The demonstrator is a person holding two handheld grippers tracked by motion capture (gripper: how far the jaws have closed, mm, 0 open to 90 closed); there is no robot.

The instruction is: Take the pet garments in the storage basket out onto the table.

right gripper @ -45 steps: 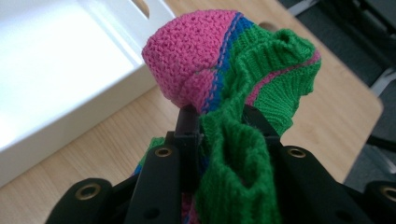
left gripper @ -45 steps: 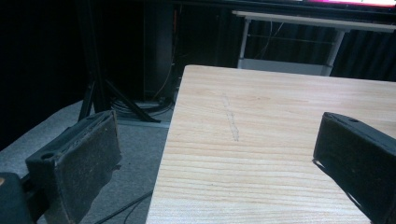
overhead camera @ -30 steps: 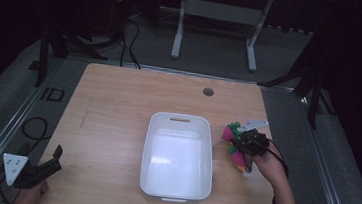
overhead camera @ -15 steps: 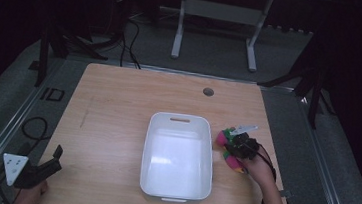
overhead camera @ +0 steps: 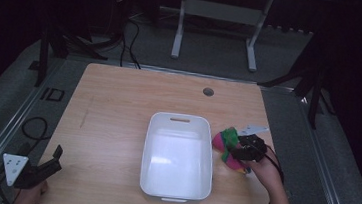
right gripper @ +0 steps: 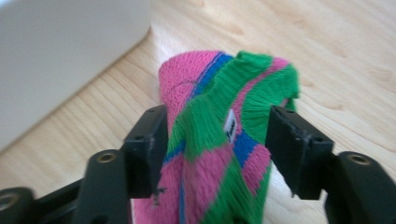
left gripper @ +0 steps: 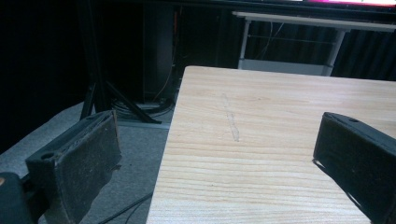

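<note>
- Grippers, two in count: left gripper (overhead camera: pixel 36 171) at the near left corner of the light wooden table (overhead camera: pixel 118 106), right gripper (overhead camera: pixel 244 149) at the right of the table.
- Left gripper: jaws spread wide with nothing between them; in the left gripper view (left gripper: pixel 224 154) one jaw hangs over the grey floor beyond the table edge, the other over bare wood; both jaws are cut off by the frame.
- One white rectangular plastic bin (overhead camera: pixel 174 192) at the table's middle, empty, with a slot handle in its far wall.
- One pink, green and blue knitted sock (overhead camera: pixel 225 140), bunched, lying on the wood just beside the bin's right wall (right gripper: pixel 56 51).
- Right gripper (right gripper: pixel 217 144): jaws have just been opening; the sock (right gripper: pixel 219 116) sits between them, the left pad at the fabric, the right pad clear of it.
- Sock's near end is covered by the gripper in the high view; its length cannot be made out.
- One round grommet hole (overhead camera: pixel 208 91) near the far edge.
</note>
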